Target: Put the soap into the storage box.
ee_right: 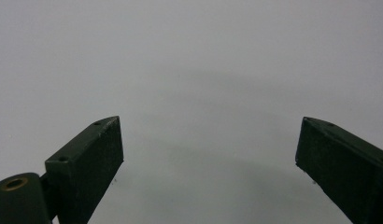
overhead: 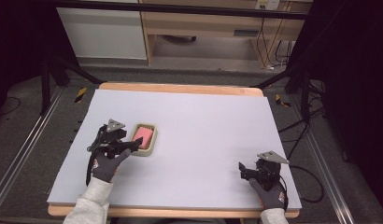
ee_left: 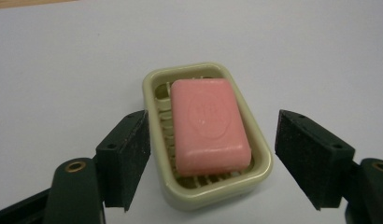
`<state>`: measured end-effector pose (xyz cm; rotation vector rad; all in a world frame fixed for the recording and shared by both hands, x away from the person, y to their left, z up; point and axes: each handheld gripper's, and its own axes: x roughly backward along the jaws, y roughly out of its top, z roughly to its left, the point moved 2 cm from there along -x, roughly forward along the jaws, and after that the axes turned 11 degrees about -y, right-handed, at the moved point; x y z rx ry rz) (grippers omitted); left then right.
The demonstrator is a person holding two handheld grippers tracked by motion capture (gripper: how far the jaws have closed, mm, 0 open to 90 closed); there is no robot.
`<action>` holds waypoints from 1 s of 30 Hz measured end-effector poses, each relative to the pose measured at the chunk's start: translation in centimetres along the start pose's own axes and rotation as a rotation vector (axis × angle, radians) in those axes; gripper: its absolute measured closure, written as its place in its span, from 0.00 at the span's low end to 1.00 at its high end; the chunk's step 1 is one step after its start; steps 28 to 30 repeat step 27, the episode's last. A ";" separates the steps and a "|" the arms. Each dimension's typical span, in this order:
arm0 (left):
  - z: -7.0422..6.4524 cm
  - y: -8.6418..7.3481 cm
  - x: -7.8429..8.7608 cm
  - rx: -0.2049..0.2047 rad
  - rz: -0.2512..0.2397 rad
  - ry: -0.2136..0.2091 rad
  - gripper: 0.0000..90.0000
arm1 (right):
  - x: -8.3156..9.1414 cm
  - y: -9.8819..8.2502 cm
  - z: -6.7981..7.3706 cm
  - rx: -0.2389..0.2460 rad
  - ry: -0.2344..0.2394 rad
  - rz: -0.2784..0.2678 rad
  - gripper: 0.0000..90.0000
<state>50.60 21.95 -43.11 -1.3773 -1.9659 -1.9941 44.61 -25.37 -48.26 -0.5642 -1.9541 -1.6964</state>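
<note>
A: On the pale bench [overhead: 203,126], what lies where?

B: One cream soap dish [ee_left: 154,88] sits at the left, holding one pink soap bar [ee_left: 208,123]. Its long axis runs away from the left gripper [ee_left: 210,158], whose fingers [ee_left: 126,156] are spread, flanking the dish's near end.

A: And the other?

B: The right gripper [overhead: 248,170] rests well apart, released, empty. The left is nearer by far.
</note>
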 end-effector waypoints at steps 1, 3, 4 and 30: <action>0.2 -0.3 0.3 0.003 -0.003 0.000 0.29 | 0.0 0.0 0.0 -0.002 -0.001 0.000 0.09; 0.5 -0.9 0.8 0.009 -0.010 -0.005 0.29 | 0.0 0.0 -0.1 -0.001 -0.003 -0.001 0.09; 0.7 -1.2 1.1 0.012 -0.013 -0.004 0.29 | 0.0 0.0 -0.1 -0.004 -0.003 0.000 0.09; 3.4 -6.8 3.7 0.029 0.013 0.079 0.30 | 0.1 0.0 -0.8 -0.005 -0.031 -0.001 0.08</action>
